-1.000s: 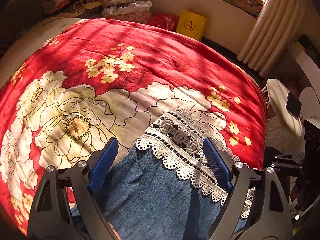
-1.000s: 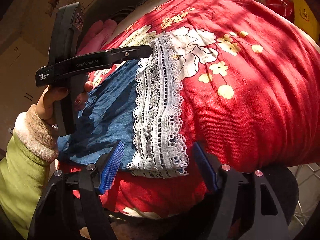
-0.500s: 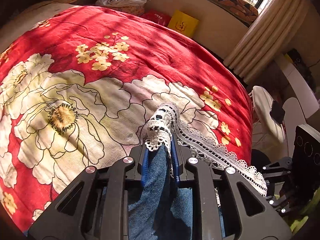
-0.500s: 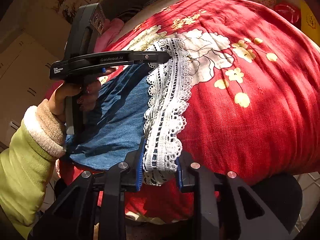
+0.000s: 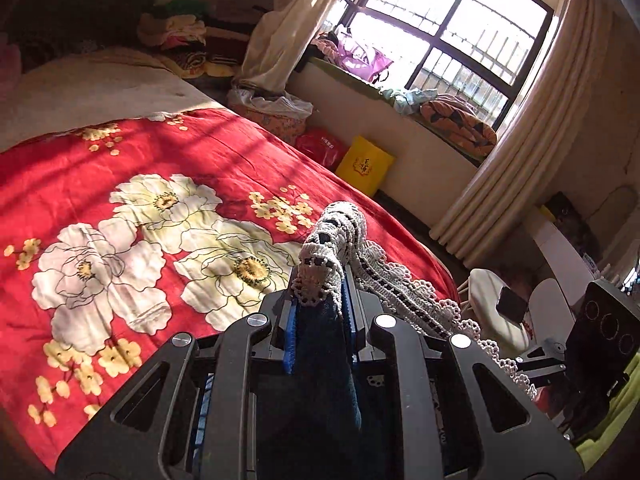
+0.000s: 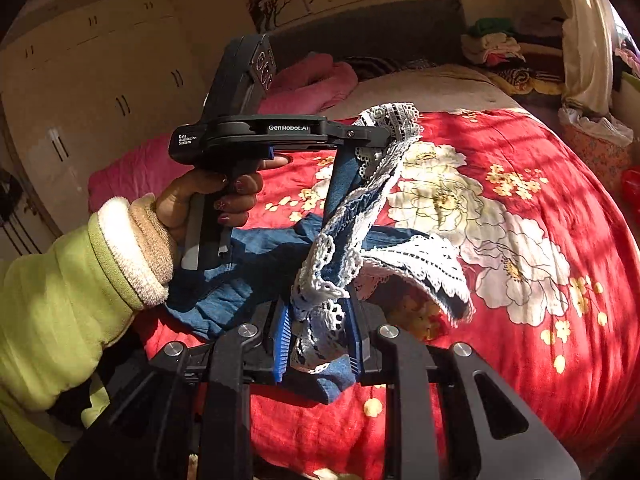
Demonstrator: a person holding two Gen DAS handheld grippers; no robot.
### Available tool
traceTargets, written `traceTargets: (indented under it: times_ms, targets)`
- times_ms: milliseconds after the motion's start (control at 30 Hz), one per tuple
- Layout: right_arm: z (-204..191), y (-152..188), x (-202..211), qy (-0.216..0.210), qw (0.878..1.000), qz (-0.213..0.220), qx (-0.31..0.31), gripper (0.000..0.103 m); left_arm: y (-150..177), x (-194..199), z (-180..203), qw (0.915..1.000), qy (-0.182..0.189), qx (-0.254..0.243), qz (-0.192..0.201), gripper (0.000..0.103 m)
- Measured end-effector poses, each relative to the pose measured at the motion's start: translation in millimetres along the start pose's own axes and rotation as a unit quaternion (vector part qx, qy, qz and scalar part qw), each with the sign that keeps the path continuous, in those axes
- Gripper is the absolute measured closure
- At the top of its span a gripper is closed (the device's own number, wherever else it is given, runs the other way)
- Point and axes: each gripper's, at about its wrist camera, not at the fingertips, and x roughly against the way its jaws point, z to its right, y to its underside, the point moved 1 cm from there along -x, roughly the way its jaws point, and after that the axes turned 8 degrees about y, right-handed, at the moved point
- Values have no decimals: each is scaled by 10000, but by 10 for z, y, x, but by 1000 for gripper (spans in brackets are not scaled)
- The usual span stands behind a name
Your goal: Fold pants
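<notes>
Both raised above the bed [image 6: 520,320], each hand-held gripper, left [image 5: 318,316] and right [image 6: 318,334], pinches the pants' [image 6: 256,264] lace hem [image 6: 416,256].

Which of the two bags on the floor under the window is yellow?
The square paper bag, nearer the curtain. Its neighbour, the crumpled bag, is red.

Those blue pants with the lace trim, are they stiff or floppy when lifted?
Probably floppy: the pants sag between the left gripper and right gripper. The lace hem droops and curls, so likely light. Pinched cloth bunches, suggesting no stiffness.
</notes>
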Motion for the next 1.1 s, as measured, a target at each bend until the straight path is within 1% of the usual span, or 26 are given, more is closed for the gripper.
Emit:
traceTargets:
  times_ms: [100, 167, 200, 233, 267, 300, 333, 400, 433, 467, 533, 567, 633, 667, 700, 733, 800, 833, 867, 933, 967, 1033, 1100]
  targets:
    - [-305, -30, -266, -171, 9991, -187, 342, 81, 239, 279, -244, 9992, -183, 349, 69, 92]
    - [-534, -19, -488, -188, 9970, -379, 651, 81, 434, 432, -423, 9972, -308, 674, 71, 92]
    - [-643, -7, -599, -174, 9954, -475, 815, 81, 532, 516, -506, 9959, -361, 830, 76, 89]
    - [-762, 33, -717, -196, 9928, -608, 1013, 81, 626, 604, -587, 9941, -456, 984, 66, 84]
    - [-864, 59, -838, -227, 9902, -732, 1167, 81, 714, 678, -662, 9919, -491, 1168, 65, 71]
    - [-956, 95, -957, -211, 9877, -854, 1291, 81, 804, 753, -720, 9903, -491, 1301, 79, 62]
    - [-1063, 153, -1065, -171, 9838, -1002, 1480, 81, 870, 827, -758, 9887, -569, 1384, 104, 58]
    - [-1225, 270, -1231, -26, 9768, -1187, 1783, 78, 955, 961, -800, 9859, -633, 1535, 188, 44]
    - [-1267, 315, -1264, -103, 9753, -1242, 1825, 73, 980, 1033, -804, 9849, -636, 1584, 281, 39]
    - [-1288, 341, -1264, -250, 9752, -1286, 1782, 70, 989, 1101, -799, 9840, -607, 1634, 366, 33]
    - [-1302, 356, -1168, -532, 9767, -1224, 1678, 54, 1007, 1230, -766, 9827, -648, 1662, 491, 24]
    - [-1315, 357, -1076, -640, 9775, -1168, 1637, 52, 1010, 1289, -734, 9824, -694, 1644, 558, 17]
    - [-1232, 290, -855, -768, 9816, -937, 1474, 52, 1032, 1420, -657, 9816, -664, 1620, 756, 15]
    - [-1157, 239, -750, -775, 9847, -816, 1328, 51, 1048, 1465, -618, 9809, -682, 1630, 810, 12]
    - [-1041, 174, -613, -756, 9883, -689, 1135, 50, 1063, 1489, -573, 9806, -703, 1631, 825, 11]
    - [-877, 122, -538, -650, 9918, -597, 920, 47, 1084, 1506, -548, 9804, -740, 1639, 805, 11]
    - [-523, -5, -526, -172, 9963, -582, 610, 45, 1104, 1472, -518, 9800, -763, 1692, 724, 11]
    - [-351, -40, -529, 19, 9973, -605, 423, 45, 1107, 1426, -523, 9796, -775, 1740, 644, 10]
    - [-177, -86, -579, 99, 9974, -685, 197, 45, 1111, 1360, -539, 9788, -843, 1783, 557, 10]
    - [82, -127, -732, 36, 9948, -1002, -156, 44, 1125, 1228, -597, 9762, -926, 1920, 408, 10]
    - [172, -129, -806, 59, 9931, -1134, -280, 44, 1138, 1169, -623, 9748, -932, 1993, 360, 10]
    - [275, -138, -932, -51, 9906, -1305, -409, 45, 1125, 1025, -676, 9721, -941, 2130, 264, 10]
    - [304, -108, -1040, 10, 9883, -1465, -428, 45, 1100, 899, -720, 9706, -915, 2217, 199, 10]
